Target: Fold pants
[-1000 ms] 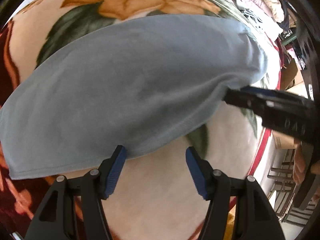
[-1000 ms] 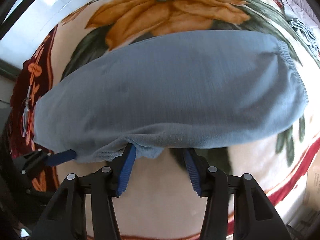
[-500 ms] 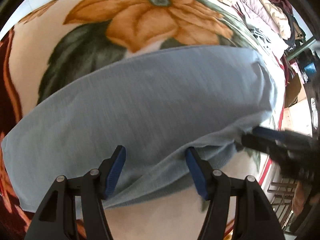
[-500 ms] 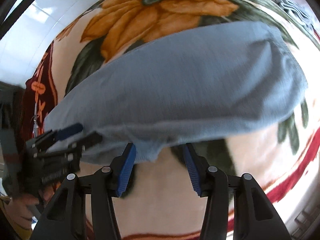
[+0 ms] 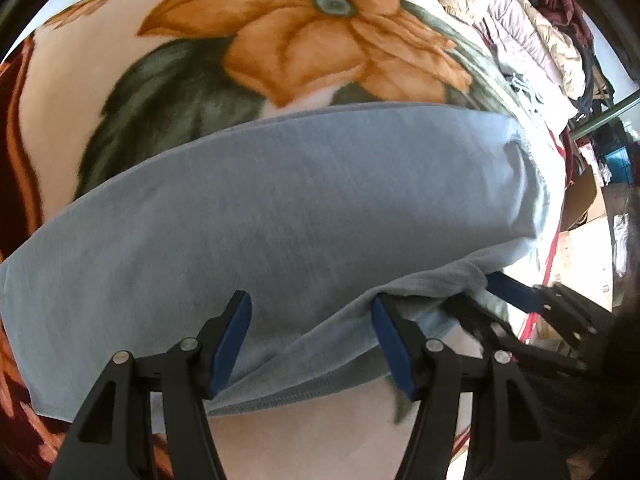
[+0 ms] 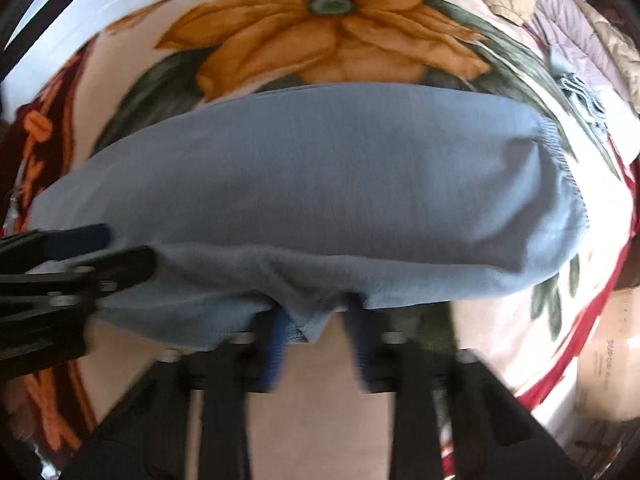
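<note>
Lying across a flower-printed blanket [image 5: 280,40] on a bed, the light blue pants [image 5: 300,208] are being shown folded into a long band, with the cuff end toward the left and the elastic waistband [image 6: 568,168] toward the right. In the left wrist view, the left gripper [image 5: 312,332] is being held wide apart over the near edge of the pants, its blue pads spread with fabric lying between them but not being pinched. Further right in the same view, the right gripper [image 5: 480,300] is being seen at the lifted near edge of the cloth, where the fabric is being raised into a ridge; whether its jaws are closed on the cloth cannot be told from here. At the far right, a heap of clothing [image 5: 532,40] is being seen beyond the blanket.

In the right wrist view, the left gripper [image 6: 116,248] is being shown at the left, blurred, at the near-left corner of the pants. At the centre, the right gripper [image 6: 320,320] is blurred by motion; its pads are being seen apart, with a fold of the near hem draped over the left pad, so a firm grip cannot be confirmed. Cardboard boxes [image 6: 608,352] are being seen at the right edge.
</note>
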### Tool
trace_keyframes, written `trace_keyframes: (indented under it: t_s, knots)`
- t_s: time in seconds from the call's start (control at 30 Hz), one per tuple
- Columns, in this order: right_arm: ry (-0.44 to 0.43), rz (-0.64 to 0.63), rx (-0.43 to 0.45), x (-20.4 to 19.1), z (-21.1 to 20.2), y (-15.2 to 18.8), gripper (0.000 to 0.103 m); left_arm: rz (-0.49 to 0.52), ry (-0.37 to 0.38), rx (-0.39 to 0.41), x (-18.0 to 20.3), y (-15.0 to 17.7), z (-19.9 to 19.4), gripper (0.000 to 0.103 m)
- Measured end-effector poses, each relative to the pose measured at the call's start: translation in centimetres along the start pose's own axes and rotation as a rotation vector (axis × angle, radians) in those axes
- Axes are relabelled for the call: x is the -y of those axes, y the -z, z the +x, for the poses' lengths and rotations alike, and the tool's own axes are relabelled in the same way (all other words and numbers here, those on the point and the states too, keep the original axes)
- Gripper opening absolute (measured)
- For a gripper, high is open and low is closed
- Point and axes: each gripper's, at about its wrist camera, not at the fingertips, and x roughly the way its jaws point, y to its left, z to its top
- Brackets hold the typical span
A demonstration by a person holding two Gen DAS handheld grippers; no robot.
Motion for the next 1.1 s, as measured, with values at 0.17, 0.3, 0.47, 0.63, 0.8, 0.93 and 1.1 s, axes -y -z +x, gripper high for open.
trace_keyframes:
  t_s: [0.17, 0.3, 0.47, 0.63, 0.8, 0.93, 1.1]
  knots:
    - [-0.104, 0.266, -0.002, 2.9, -1.9, 2.9, 0.009, -0.038, 0.026, 0.054, -1.0, -0.5, -2.3, 0.066]
    - [-0.159, 0.430, -0.069, 4.6, -1.4, 6.3, 0.005, -0.053, 0.005, 0.041, -1.8, -1.4, -1.3, 0.066]
    - [-0.188, 0.497, -0.093, 5.3, -0.5, 7.2, 0.005, -0.016, -0.053, -0.017, -2.2, -1.2, 2.0, 0.065]
    - [-0.183, 0.465, -0.192, 5.0, 0.8, 8.7, 0.004, 0.052, -0.097, -0.020, -1.5, -0.6, 2.4, 0.066]
    - [-0.133, 0.371, -0.117, 4.8, -2.5, 8.2, 0.004, 0.028, -0.064, -0.042, -1.8, 0.2, 1.8, 0.066]
    - [-0.121, 0.267, -0.021, 3.7, -3.8, 4.7, 0.005, 0.039, -0.072, -0.053, -2.1, 1.6, 1.7, 0.066]
    - [-0.135, 0.203, -0.053, 2.2, -0.8, 2.4, 0.007, 0.031, -0.073, -0.058, -2.4, 2.6, 1.5, 0.066]
